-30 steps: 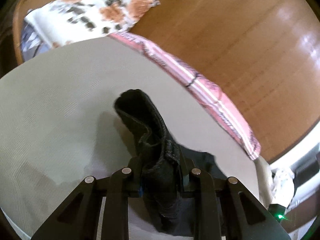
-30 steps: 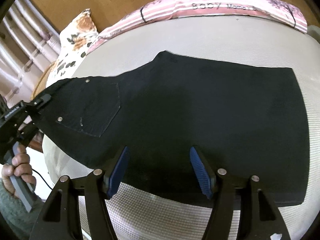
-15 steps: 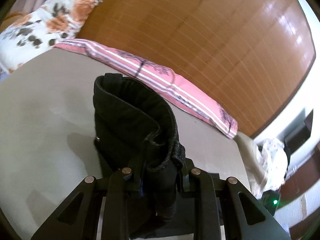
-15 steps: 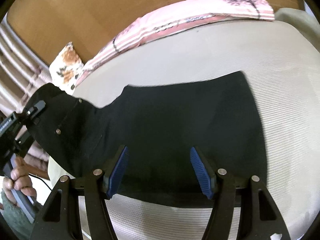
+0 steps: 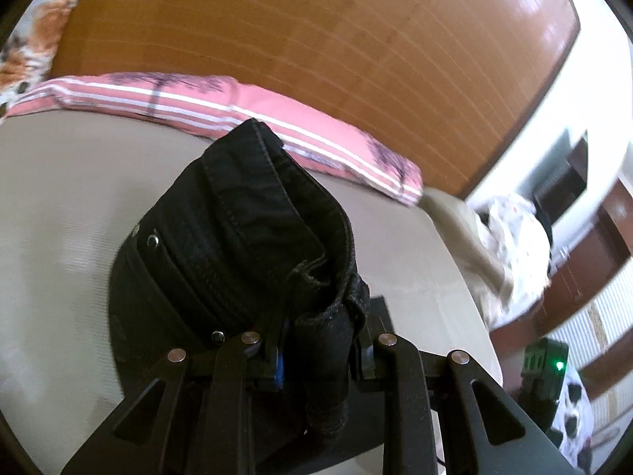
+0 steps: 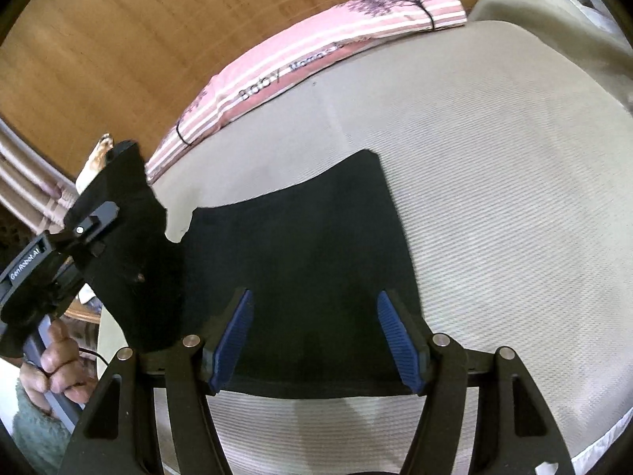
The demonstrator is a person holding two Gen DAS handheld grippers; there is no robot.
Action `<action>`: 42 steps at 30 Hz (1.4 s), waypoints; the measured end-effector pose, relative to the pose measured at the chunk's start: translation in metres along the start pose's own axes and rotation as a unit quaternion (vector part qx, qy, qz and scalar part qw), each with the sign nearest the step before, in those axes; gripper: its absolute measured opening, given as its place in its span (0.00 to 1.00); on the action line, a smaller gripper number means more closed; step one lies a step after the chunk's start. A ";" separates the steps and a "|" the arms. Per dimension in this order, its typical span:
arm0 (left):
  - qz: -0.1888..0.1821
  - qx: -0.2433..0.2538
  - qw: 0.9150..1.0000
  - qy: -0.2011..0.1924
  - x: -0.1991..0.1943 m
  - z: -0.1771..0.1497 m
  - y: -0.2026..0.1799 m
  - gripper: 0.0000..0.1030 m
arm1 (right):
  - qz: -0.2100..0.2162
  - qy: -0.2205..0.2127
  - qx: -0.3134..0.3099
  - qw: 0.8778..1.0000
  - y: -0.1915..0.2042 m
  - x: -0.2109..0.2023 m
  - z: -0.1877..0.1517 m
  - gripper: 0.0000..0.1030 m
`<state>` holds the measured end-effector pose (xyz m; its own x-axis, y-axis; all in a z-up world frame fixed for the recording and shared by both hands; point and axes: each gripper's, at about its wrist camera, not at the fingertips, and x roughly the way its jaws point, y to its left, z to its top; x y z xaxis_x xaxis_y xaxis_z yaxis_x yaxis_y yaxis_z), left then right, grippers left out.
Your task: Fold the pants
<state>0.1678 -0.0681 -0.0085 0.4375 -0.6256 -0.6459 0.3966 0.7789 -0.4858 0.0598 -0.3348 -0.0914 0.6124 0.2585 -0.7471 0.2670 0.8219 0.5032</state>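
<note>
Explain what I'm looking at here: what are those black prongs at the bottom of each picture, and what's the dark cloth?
The prongs are handheld two-finger grippers, one per hand, each carrying a fisheye camera looking along its fingers. In the left wrist view, the left gripper is shut on the bunched waistband of black pants. In the right wrist view, the right gripper is open above the pants' legs, which lie flat on a beige mattress. A pink striped pillow lies along its far edge.
</note>
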 end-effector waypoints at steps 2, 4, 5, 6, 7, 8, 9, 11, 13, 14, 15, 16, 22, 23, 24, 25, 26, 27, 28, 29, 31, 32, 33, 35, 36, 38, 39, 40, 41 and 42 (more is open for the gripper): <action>-0.015 0.009 1.000 0.013 0.011 -0.003 -0.012 0.23 | -0.001 -0.004 0.005 1.000 -0.005 -0.003 0.002 0.61; -0.025 0.022 0.999 0.029 0.024 -0.010 -0.027 0.23 | -0.002 -0.008 0.011 1.000 -0.011 -0.006 0.004 0.61; -0.025 0.029 0.999 0.034 0.028 -0.011 -0.033 0.23 | -0.003 -0.010 0.014 1.000 -0.013 -0.008 0.004 0.61; -0.023 0.037 0.998 0.042 0.034 -0.015 -0.040 0.23 | -0.003 -0.012 0.017 1.000 -0.016 -0.009 0.005 0.61; -0.021 0.046 0.998 0.049 0.040 -0.019 -0.045 0.23 | -0.004 -0.013 0.020 1.000 -0.018 -0.009 0.006 0.61; -0.018 0.052 0.997 0.057 0.046 -0.024 -0.049 0.23 | -0.004 -0.014 0.022 1.000 -0.021 -0.009 0.006 0.61; -0.016 0.055 0.996 0.063 0.052 -0.028 -0.051 0.23 | -0.005 -0.014 0.025 1.000 -0.024 -0.009 0.006 0.61; -0.015 0.060 0.995 0.077 0.062 -0.037 -0.053 0.23 | -0.006 -0.014 0.030 0.999 -0.028 -0.009 0.006 0.61; -0.007 0.078 0.993 0.088 0.071 -0.046 -0.056 0.23 | -0.006 -0.012 0.035 0.999 -0.033 -0.006 0.007 0.61; -0.001 0.090 0.991 0.094 0.076 -0.052 -0.058 0.23 | -0.007 -0.011 0.037 0.999 -0.035 -0.005 0.008 0.61; 0.004 0.099 0.990 0.099 0.080 -0.057 -0.059 0.23 | -0.007 -0.010 0.038 0.999 -0.036 -0.005 0.008 0.61; 0.007 0.103 0.989 0.103 0.084 -0.062 -0.059 0.23 | -0.008 -0.010 0.038 0.999 -0.037 -0.004 0.008 0.61; 0.004 0.134 0.987 0.093 0.081 -0.076 -0.066 0.23 | -0.007 -0.007 0.041 0.999 -0.041 0.000 0.009 0.61; 0.001 0.137 0.986 0.094 0.081 -0.077 -0.067 0.23 | -0.008 -0.006 0.041 0.999 -0.041 0.000 0.009 0.61; 0.000 0.140 0.986 0.096 0.082 -0.079 -0.069 0.23 | -0.007 -0.005 0.042 0.999 -0.042 0.001 0.009 0.61; 0.001 0.145 0.985 0.098 0.083 -0.081 -0.070 0.23 | -0.007 -0.005 0.042 0.999 -0.042 0.002 0.009 0.61; 0.006 0.153 0.983 0.099 0.086 -0.083 -0.072 0.24 | -0.009 -0.004 0.041 0.999 -0.042 0.003 0.009 0.61; 0.009 0.160 0.982 0.100 0.088 -0.085 -0.073 0.24 | -0.009 -0.003 0.041 0.999 -0.042 0.003 0.009 0.61; 0.013 0.166 0.981 0.103 0.091 -0.087 -0.073 0.24 | -0.009 -0.002 0.040 0.999 -0.042 0.004 0.009 0.61; 0.018 0.170 0.980 0.105 0.094 -0.088 -0.074 0.25 | -0.010 -0.001 0.039 0.999 -0.042 0.004 0.009 0.61; 0.025 0.174 0.978 0.111 0.098 -0.090 -0.077 0.27 | -0.012 -0.001 0.038 0.999 -0.042 0.004 0.009 0.61; 0.028 0.176 0.978 0.113 0.099 -0.091 -0.079 0.28 | -0.012 -0.001 0.038 0.999 -0.042 0.004 0.010 0.61; 0.031 0.178 0.977 0.114 0.100 -0.092 -0.081 0.28 | -0.013 -0.002 0.038 0.999 -0.042 0.003 0.009 0.61; 0.039 0.189 0.974 0.114 0.101 -0.094 -0.085 0.31 | -0.014 -0.002 0.037 0.999 -0.042 0.003 0.009 0.61; 0.042 0.196 0.973 0.115 0.101 -0.095 -0.088 0.32 | -0.014 -0.003 0.037 0.999 -0.042 0.002 0.009 0.61; 0.048 0.207 0.970 0.114 0.100 -0.097 -0.092 0.36 | -0.015 -0.004 0.037 0.999 -0.042 0.001 0.009 0.61; 0.048 0.210 0.970 0.116 0.100 -0.097 -0.093 0.37 | -0.016 -0.004 0.037 0.999 -0.042 0.001 0.009 0.61; 0.050 0.211 0.969 0.117 0.099 -0.098 -0.094 0.38 | -0.016 -0.005 0.038 0.999 -0.041 0.000 0.009 0.61; 0.052 0.211 0.969 0.117 0.099 -0.098 -0.094 0.38 | -0.016 -0.005 0.038 0.999 -0.041 0.000 0.008 0.61; 0.053 0.212 0.969 0.118 0.098 -0.097 -0.095 0.39 | -0.016 -0.006 0.037 0.999 -0.041 -0.001 0.008 0.61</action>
<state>0.0942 -0.1992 -0.0826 0.3176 -0.4772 -0.8194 0.6776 0.7187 -0.1560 0.0543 -0.3728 -0.1076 0.6114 0.2257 -0.7584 0.3409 0.7899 0.5098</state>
